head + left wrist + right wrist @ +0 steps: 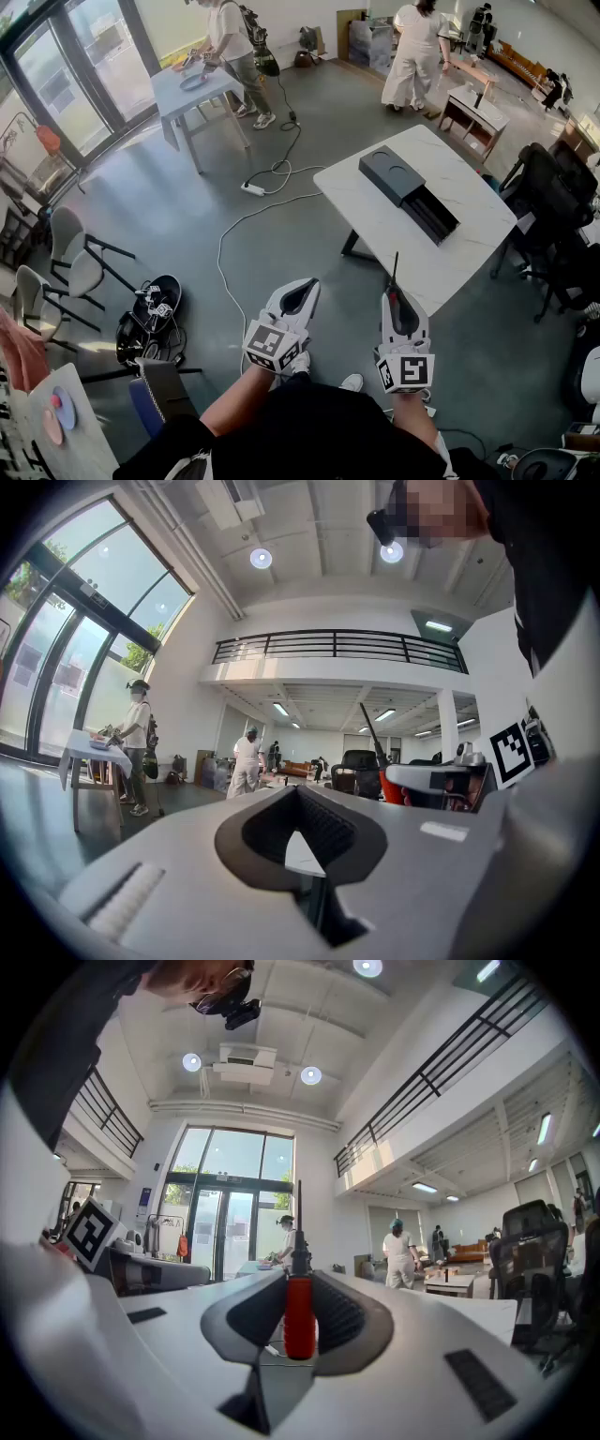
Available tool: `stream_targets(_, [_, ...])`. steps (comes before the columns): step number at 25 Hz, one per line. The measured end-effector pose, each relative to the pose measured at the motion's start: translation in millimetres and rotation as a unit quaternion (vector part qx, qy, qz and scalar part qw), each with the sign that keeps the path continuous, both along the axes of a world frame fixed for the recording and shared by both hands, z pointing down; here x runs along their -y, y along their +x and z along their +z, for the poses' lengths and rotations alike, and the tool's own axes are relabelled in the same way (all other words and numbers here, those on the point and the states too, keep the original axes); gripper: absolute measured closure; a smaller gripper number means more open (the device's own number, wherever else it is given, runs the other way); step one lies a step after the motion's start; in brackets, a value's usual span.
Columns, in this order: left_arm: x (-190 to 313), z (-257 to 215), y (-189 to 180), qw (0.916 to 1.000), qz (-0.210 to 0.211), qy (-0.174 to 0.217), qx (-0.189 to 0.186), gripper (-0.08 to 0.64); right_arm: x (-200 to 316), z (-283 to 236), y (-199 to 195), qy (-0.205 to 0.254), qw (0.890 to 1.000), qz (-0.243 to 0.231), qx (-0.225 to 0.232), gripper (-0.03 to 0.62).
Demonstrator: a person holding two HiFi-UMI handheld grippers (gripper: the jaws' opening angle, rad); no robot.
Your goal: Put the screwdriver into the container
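My right gripper [397,298] is shut on a screwdriver [394,282] with a red handle; its thin black shaft points up and forward past the jaw tips. The right gripper view shows the red handle [299,1312] pinched between the two jaws [300,1281]. My left gripper [304,289] is held beside it at the same height, shut with nothing in it [298,791]. The container [409,193], a long black box, lies on the white table [375,225] ahead of both grippers. The left gripper view also catches the screwdriver [374,742] off to its right.
A white cable [246,220] runs across the grey floor left of the table. Black office chairs [547,211] stand at the table's right. Grey chairs [75,258] and a bag [150,323] are at the left. Two people work at tables [192,94] in the back.
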State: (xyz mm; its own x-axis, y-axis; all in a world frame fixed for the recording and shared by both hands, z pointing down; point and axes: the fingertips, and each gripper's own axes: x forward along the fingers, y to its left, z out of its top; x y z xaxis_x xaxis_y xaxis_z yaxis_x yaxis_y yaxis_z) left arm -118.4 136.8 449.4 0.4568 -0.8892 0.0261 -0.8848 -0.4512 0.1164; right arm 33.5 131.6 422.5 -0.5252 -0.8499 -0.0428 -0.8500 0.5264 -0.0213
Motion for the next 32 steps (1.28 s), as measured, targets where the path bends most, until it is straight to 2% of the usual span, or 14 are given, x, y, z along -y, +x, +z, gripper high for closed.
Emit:
stream_targets(4, [6,1,-1,1.0000,0.001,0.000,-0.002,0.552,7,-1,-4,0.009,1.000,-0.011,-0.021,0.506])
stream_targets(10, [12,2,-1,1.0000,0.007,-0.001,-0.003,0.552,12,0,-6,0.004,1.000,0.000,-0.012,0.506])
stream_targets(14, [17,3,-3,0.9999,0.014,-0.002,-0.004,0.552,16,-1,-10,0.007,1.000,-0.002,-0.022,0.506])
stream_targets(22, [29,1,-16,0.9995,0.030,0.004,0.000,0.552,27,-11,-18,0.014,1.000,0.011,0.013,0.506])
stream_targets(32, [51,8,-41,0.9980,0.062,0.006,0.002,0.552,45,-8,-41,0.018,0.999,0.041,-0.012,0.505])
